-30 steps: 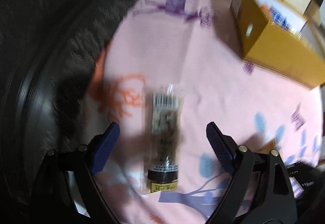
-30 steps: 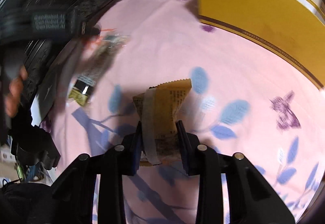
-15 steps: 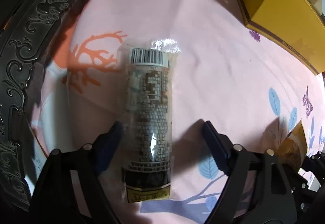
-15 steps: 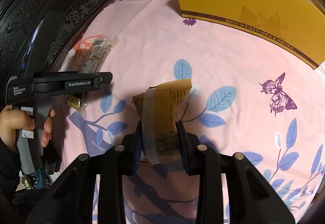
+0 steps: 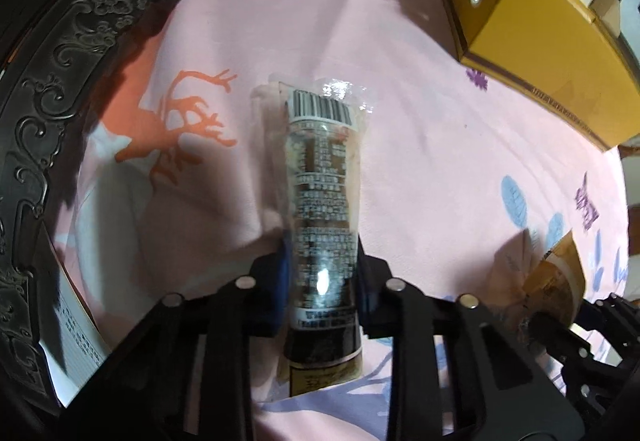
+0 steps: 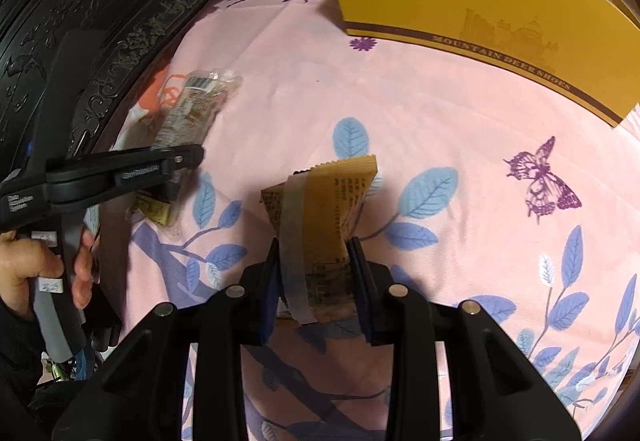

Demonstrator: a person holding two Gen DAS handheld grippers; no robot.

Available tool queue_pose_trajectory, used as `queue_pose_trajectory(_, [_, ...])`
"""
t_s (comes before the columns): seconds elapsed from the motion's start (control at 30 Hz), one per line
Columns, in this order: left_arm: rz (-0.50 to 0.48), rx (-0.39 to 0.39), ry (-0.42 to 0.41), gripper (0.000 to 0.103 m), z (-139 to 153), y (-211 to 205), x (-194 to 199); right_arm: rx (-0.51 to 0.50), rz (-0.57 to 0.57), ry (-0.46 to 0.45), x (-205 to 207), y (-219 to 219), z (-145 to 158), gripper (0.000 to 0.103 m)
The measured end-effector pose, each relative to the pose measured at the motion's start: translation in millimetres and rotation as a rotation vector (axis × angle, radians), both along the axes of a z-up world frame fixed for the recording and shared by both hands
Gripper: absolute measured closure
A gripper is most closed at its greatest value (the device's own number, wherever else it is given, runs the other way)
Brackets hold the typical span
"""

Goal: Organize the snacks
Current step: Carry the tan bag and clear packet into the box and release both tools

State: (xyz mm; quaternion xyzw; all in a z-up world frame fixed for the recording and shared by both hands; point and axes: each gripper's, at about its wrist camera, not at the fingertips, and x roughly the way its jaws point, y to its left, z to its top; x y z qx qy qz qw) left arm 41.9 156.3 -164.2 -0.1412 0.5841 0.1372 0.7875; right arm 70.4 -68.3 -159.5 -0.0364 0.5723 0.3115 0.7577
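Observation:
A long clear-wrapped snack bar [image 5: 320, 169] with a barcode end lies on the pink printed cloth [image 5: 420, 145]. My left gripper [image 5: 322, 269] points down at it; its jaws are closing, both pads against the packet's sides near its lower end. The right wrist view shows that gripper [image 6: 188, 159] from the side over the same bar [image 6: 192, 113]. Just above the cloth, my right gripper [image 6: 316, 265] is shut on a tan snack packet [image 6: 332, 201] that has a strip of tape down it. This packet [image 5: 556, 273] also shows at the right edge of the left wrist view.
A yellow shoe box [image 6: 460, 1] stands at the back right of the cloth, also seen as the box [image 5: 520, 21] in the left wrist view. A dark carved frame [image 5: 60, 61] borders the cloth on the left. A hand [image 6: 28, 265] grips the left tool's handle.
The left gripper came down over the snack bar and its jaws went from wide apart to closed against the bar's sides. The right gripper kept its hold on the tan packet.

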Motion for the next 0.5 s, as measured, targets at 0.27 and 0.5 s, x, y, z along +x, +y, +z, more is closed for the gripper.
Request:
queue_pose_trajectory(0.27, [-0.189, -0.093, 0.05, 0.079, -1, -66, -15, -0.01, -0.056, 0.01, 10, -16, -6, 0.07])
queue_pose_trajectory(0.5, [-0.341, -0.071, 0.039, 0.079, -1, -120, -9, -0.003, -0.085, -0.012, 13, -31, -1, 0.07])
